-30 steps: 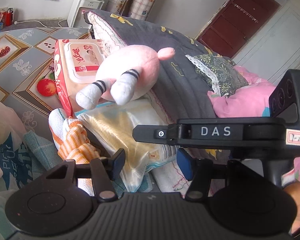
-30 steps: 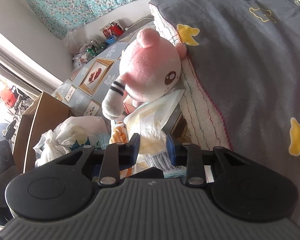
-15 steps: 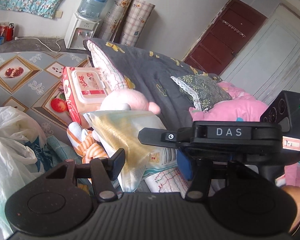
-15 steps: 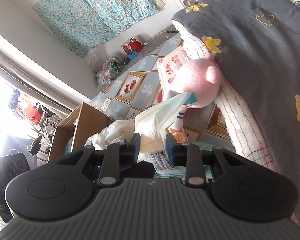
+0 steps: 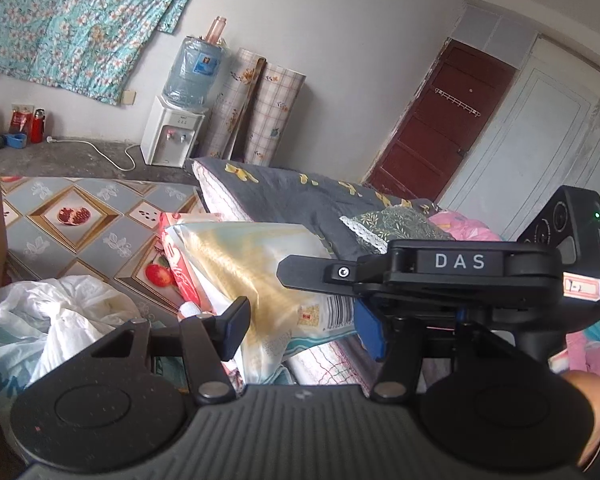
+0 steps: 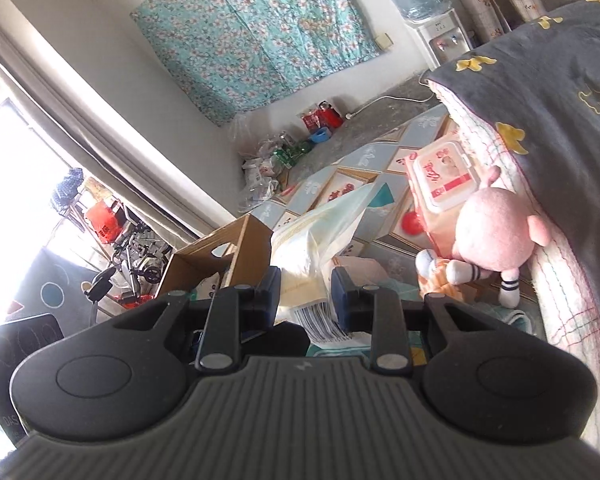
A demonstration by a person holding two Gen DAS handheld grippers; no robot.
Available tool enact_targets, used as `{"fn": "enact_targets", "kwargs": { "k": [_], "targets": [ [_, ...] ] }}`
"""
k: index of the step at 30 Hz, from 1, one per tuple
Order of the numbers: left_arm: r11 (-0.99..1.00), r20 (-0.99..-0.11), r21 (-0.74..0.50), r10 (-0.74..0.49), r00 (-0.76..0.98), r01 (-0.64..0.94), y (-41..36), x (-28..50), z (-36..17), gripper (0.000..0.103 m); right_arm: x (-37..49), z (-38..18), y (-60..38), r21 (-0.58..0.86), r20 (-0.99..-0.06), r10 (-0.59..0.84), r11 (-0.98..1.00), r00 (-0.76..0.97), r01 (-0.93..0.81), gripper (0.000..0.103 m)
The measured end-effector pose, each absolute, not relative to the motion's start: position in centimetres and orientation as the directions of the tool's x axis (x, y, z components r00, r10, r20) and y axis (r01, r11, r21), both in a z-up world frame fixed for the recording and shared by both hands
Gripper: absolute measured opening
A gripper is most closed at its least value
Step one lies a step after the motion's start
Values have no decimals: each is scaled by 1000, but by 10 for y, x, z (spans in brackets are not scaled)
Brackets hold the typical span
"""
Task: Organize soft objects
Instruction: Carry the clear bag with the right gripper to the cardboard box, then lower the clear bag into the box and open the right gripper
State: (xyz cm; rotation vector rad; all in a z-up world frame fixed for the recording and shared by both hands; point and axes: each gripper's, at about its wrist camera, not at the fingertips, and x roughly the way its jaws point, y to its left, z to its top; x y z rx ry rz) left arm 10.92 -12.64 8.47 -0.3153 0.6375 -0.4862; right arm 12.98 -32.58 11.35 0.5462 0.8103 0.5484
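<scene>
Pack (image 5: 252,276) of soft goods, light, floppy, slippery film, pinched at barcode end by right tongs (image 6: 306,296) and left tongs (image 5: 304,332), above pink plush (image 6: 496,232).

The plastic package (image 6: 324,236) sits between the fingers of the right gripper (image 6: 305,294), with the cardboard box (image 6: 216,256) left of it and the plush toy (image 6: 496,236) right, leaning against the wipes pack (image 6: 440,176) beside the bed (image 6: 560,92).
</scene>
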Motion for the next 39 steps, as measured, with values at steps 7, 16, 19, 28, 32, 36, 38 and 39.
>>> {"fn": "enact_targets", "kwargs": {
  "k": [7, 16, 19, 28, 32, 36, 38, 39],
  "targets": [
    [890, -473, -379, -422, 773, 254, -80, 90, 107, 58, 132, 136, -266, 652, -464, 720, 672, 516, -351, 26],
    [936, -515, -344, -253, 819, 73, 3, 72, 114, 58, 143, 136, -158, 699, -448, 821, 568, 353, -434, 26],
    [939, -538, -344, -201, 819, 4, 36, 68, 113, 58, 146, 131, -115, 707, -458, 840, 542, 290, -454, 26],
    [909, -644, -389, -150, 750, -152, 117, 81, 75, 58, 155, 87, -14, 696, -554, 817, 561, 162, -449, 26],
    [903, -695, -392, -168, 700, -173, 135, 88, 43, 57, 167, 61, 10, 659, -608, 776, 611, 167, -438, 28],
    [919, -758, -344, -151, 635, -191, 142, 109, 15, 57, 177, 53, 13, 583, -647, 727, 666, 229, -466, 29],
    [924, -791, -322, -141, 595, -208, 144, 120, -1, 57, 184, 53, 9, 564, -649, 717, 678, 254, -472, 29],
    [923, -804, -319, -143, 578, -216, 146, 122, -6, 57, 186, 54, 5, 564, -646, 717, 679, 260, -471, 29]
  ]
}}
